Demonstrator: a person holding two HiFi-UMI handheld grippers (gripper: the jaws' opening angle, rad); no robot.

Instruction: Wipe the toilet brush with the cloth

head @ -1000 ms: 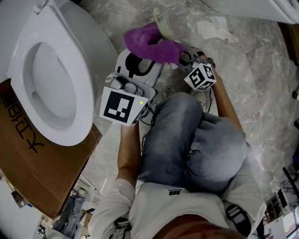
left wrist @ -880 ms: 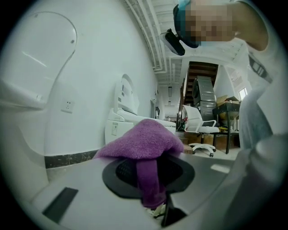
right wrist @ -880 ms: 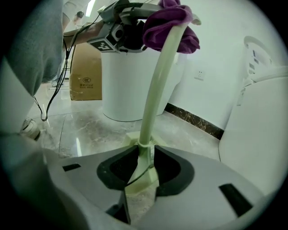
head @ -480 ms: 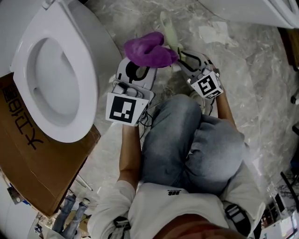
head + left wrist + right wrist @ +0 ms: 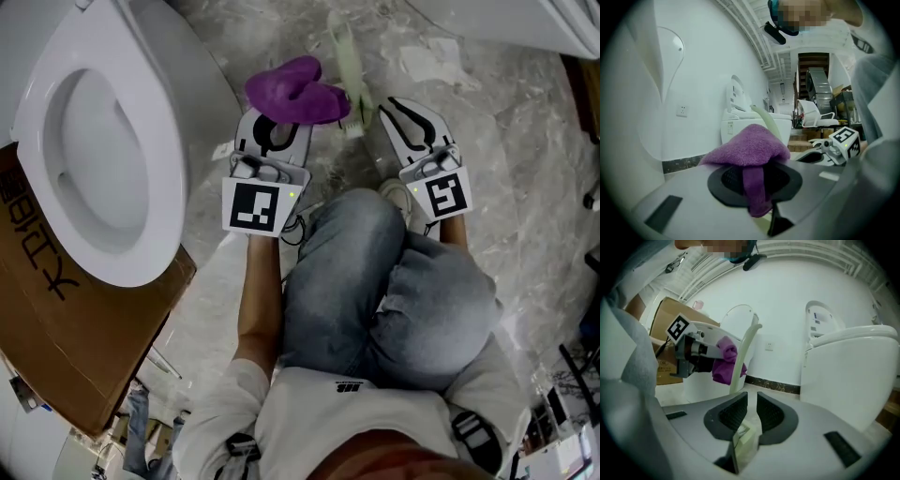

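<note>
The pale green toilet brush (image 5: pixel 343 58) stands upright on the marble floor, its handle (image 5: pixel 743 356) rising in front of both grippers. My left gripper (image 5: pixel 274 139) is shut on a purple cloth (image 5: pixel 296 91). The cloth (image 5: pixel 749 149) drapes over the jaws, a strip of it is pinched between the pads, and it lies against the handle (image 5: pixel 768 121). My right gripper (image 5: pixel 405 112) hangs to the right of the brush, apart from it. Its jaws (image 5: pixel 751 401) have just been closing, a narrow gap is left and nothing is between them. A pale green part shows low through that gap.
A white toilet bowl (image 5: pixel 94 150) is at the left, with a cardboard box (image 5: pixel 84 319) below it. The person's jeans-clad knees (image 5: pixel 375 281) are right behind the grippers. A second white toilet (image 5: pixel 848 362) stands to the right. A paper scrap (image 5: pixel 424 60) lies on the floor.
The right gripper has come off the brush, moved right and back toward the knees, and rolled. The left gripper with the cloth has shifted slightly and stays by the handle.
</note>
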